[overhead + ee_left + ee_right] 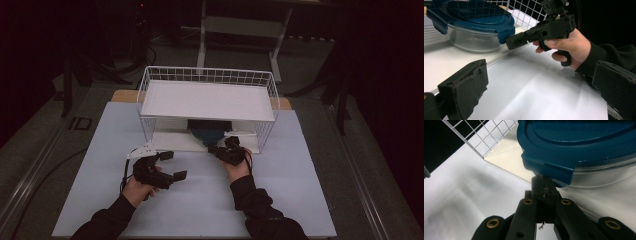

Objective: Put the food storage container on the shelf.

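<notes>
Container (471,27): glass with a blue lid, on the lower shelf of the wire rack (207,80).
Handling: we judge it heavy, stiff, slippery, breakable.
Hold: we'd take the lid's clip (549,168).
Right gripper (545,188): jaws together, tips touching that clip.
Left gripper (536,82): jaws apart, empty.

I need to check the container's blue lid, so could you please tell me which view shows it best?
The left gripper view: the blue lid shows nearly whole on the clear container, with both side clips. The right gripper view gives a close look at one clip at the right gripper's shut jaws. The high view gives a dark sliver under the wire rack.
</notes>
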`<state>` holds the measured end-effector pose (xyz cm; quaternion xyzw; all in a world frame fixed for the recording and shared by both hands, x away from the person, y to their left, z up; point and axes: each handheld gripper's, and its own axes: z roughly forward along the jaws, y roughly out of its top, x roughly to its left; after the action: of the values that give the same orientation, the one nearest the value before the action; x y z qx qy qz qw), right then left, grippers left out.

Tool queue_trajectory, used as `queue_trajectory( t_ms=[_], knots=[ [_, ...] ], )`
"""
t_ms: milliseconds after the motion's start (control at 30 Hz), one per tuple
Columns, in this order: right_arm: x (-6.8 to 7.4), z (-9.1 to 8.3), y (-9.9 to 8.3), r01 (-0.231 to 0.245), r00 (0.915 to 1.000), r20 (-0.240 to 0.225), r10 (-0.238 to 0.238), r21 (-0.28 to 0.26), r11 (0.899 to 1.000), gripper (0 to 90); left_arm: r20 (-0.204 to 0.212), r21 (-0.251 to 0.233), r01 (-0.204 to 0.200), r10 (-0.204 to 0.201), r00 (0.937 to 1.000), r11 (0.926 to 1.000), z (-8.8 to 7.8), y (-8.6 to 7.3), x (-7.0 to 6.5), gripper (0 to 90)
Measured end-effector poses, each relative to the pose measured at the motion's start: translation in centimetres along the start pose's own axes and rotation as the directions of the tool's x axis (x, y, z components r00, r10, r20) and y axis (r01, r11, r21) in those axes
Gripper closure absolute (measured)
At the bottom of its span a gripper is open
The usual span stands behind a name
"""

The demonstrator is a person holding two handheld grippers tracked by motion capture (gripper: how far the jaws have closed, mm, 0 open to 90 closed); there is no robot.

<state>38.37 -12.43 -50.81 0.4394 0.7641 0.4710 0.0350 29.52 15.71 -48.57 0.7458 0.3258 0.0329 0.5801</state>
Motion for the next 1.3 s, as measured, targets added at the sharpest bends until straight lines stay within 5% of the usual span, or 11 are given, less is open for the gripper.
queue_trajectory(
  t_ms=[133, 267, 567, 700, 800, 1000, 1300],
  knots=[
    [0.2, -0.1, -0.1, -0.010, 0.9999, -0.014, 0.009, -0.006, 1.000, 88.9, -0.003, 0.009, -0.013, 0.013, 0.9999, 0.9999, 0.0, 0.0, -0.2, 0.5],
    [1.2, -0.7, -0.5, 0.039, 0.9986, -0.034, -0.040, -0.007, 0.999, 78.4, -0.003, 0.006, -0.029, 0.029, 0.9996, 0.9996, -0.1, 0.2, -0.5, 0.5],
    [2.2, -2.5, -1.3, 0.074, 0.9947, -0.067, -0.079, -0.065, 0.995, 21.6, 0.000, 0.005, -0.045, 0.045, 0.9990, 0.9990, -0.4, 0.2, -1.0, 0.5],
    [2.0, -3.3, -1.6, 0.053, 0.9939, -0.093, -0.060, -0.077, 0.996, 17.8, -0.003, 0.006, -0.055, 0.055, 0.9985, 0.9985, -0.5, 0.3, -1.2, 0.5],
    [1.7, -3.9, -1.9, 0.092, 0.9906, -0.094, -0.100, -0.084, 0.992, 17.0, -0.003, 0.003, -0.057, 0.057, 0.9984, 0.9984, -0.7, 0.3, -1.4, 0.5],
    [1.5, -5.1, -2.4, 0.099, 0.9873, -0.115, -0.109, -0.095, 0.991, 17.5, -0.002, 0.002, -0.060, 0.060, 0.9982, 0.9982, -1.1, 0.1, -1.7, 0.5],
    [1.2, -8.3, -4.1, 0.120, 0.9899, -0.061, -0.128, -0.122, 0.985, 16.0, -0.009, 0.004, -0.068, 0.068, 0.9976, 0.9977, -1.9, -0.3, -1.7, 0.5]
  ],
)
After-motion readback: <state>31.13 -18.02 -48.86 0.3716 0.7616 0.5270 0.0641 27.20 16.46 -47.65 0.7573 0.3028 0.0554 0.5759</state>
